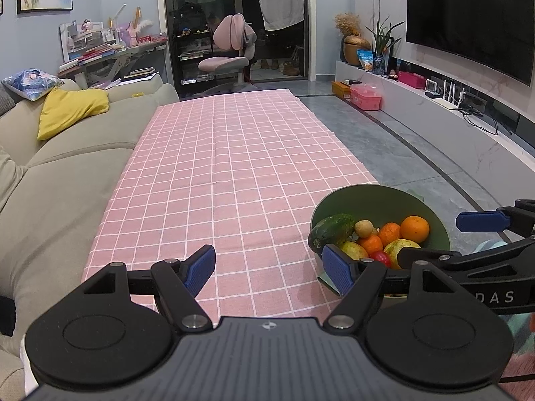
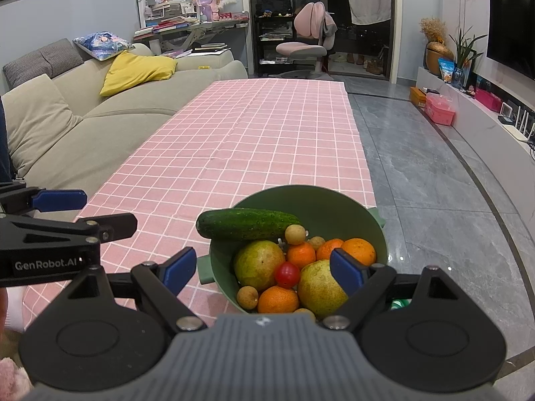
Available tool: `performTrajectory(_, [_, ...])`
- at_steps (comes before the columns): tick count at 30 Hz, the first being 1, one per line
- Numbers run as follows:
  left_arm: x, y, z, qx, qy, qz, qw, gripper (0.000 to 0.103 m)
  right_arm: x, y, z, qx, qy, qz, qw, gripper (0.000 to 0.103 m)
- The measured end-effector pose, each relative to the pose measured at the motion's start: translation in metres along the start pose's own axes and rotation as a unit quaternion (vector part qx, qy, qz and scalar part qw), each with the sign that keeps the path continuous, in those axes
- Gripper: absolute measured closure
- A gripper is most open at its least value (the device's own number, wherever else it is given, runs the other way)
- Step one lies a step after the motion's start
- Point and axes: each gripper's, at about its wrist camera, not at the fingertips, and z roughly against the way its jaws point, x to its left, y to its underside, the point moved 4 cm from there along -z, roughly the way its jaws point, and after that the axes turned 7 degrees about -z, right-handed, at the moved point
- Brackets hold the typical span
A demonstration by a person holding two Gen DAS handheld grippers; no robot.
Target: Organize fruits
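Atop the heaped green bowl (image 2: 374,230), firm, slick cucumber (image 2: 245,224): likely best pinched mid-length; right tool (image 2: 262,269) and left tool (image 1: 269,269) both spread, empty.

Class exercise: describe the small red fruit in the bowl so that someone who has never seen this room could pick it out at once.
Find the pink checked tablecloth, then the green bowl at its near right corner. Amid the piled fruit sits the small red fruit, between two large yellow-green fruits. It is the only red, glossy piece there.
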Motion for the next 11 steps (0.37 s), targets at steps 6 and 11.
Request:
performTrajectory(6, [0.0019, -0.0006, 0.0026, -0.005, 0.002, 0.001, 1.0, 0.017, 0.0001, 0.0, -0.0001, 0.0, 0.0, 0.0, 1.0, 0.019])
performTrajectory(11, [0.0029, -0.0013, 0.0037, -0.012, 0.002, 0.005, 0.9999, 0.017, -0.0003, 0.0, 0.0, 0.001, 0.0, 0.001, 1.0, 0.019])
